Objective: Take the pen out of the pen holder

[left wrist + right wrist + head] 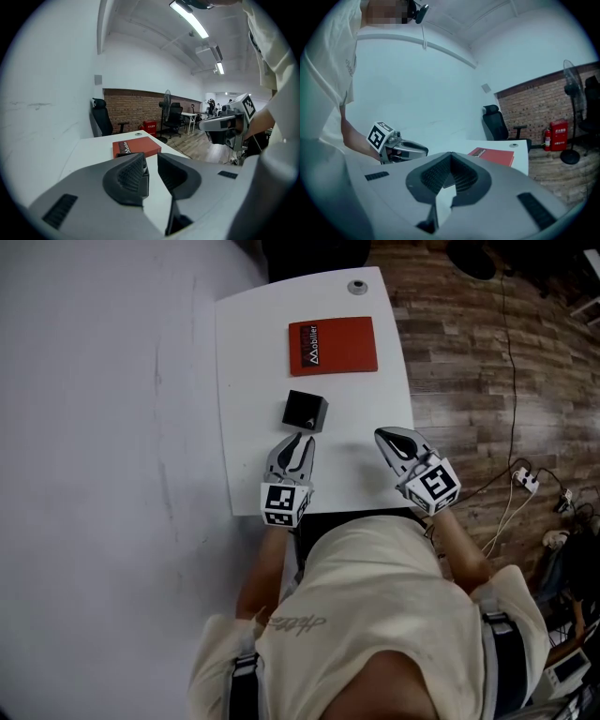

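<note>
A small black square pen holder [305, 412] stands in the middle of the white table [251, 371]. No pen shows in any view. My left gripper [300, 440] hovers just in front of the holder, jaws a narrow gap apart and empty. In the left gripper view [151, 161] its left jaw hides most of the holder, whose dark top edge [125, 155] peeks above that jaw. My right gripper [383, 436] hangs over the table's right front part, shut on nothing; its ribbed pads meet in the right gripper view [451, 157].
A red book [333, 345] lies flat behind the holder, and a round cable grommet [356, 286] sits near the far edge. A white wall runs along the table's left side. Wooden floor with cables and a power strip [524, 480] lies to the right.
</note>
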{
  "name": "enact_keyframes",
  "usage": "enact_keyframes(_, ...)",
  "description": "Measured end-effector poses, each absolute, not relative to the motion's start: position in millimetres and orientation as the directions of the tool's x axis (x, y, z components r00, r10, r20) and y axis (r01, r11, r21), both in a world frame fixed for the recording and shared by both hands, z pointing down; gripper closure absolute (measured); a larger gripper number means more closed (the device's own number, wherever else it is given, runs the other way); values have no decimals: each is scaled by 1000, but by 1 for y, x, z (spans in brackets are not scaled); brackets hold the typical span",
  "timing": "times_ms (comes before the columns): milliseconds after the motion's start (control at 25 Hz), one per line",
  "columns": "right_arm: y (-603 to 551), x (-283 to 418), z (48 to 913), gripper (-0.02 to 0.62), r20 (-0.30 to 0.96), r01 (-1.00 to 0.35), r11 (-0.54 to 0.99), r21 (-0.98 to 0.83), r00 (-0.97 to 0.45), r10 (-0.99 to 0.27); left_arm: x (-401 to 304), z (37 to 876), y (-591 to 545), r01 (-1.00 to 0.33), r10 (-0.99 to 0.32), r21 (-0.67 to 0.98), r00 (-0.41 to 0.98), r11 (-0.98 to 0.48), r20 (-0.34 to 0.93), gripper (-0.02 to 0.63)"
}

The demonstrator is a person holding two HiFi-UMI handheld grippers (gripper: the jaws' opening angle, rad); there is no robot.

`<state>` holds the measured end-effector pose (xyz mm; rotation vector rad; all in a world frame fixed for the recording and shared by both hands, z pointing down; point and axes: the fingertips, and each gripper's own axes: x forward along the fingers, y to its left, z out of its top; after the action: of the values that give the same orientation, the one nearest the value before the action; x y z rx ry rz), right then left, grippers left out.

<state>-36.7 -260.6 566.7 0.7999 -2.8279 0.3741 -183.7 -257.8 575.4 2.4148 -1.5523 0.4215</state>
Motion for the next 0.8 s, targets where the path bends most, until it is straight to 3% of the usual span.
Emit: enact_keyframes(800,-275,-27,575,589,280,-585,783,-214,-804,-525,-180,627,-302,-893,-785,60,423,-446,452,508)
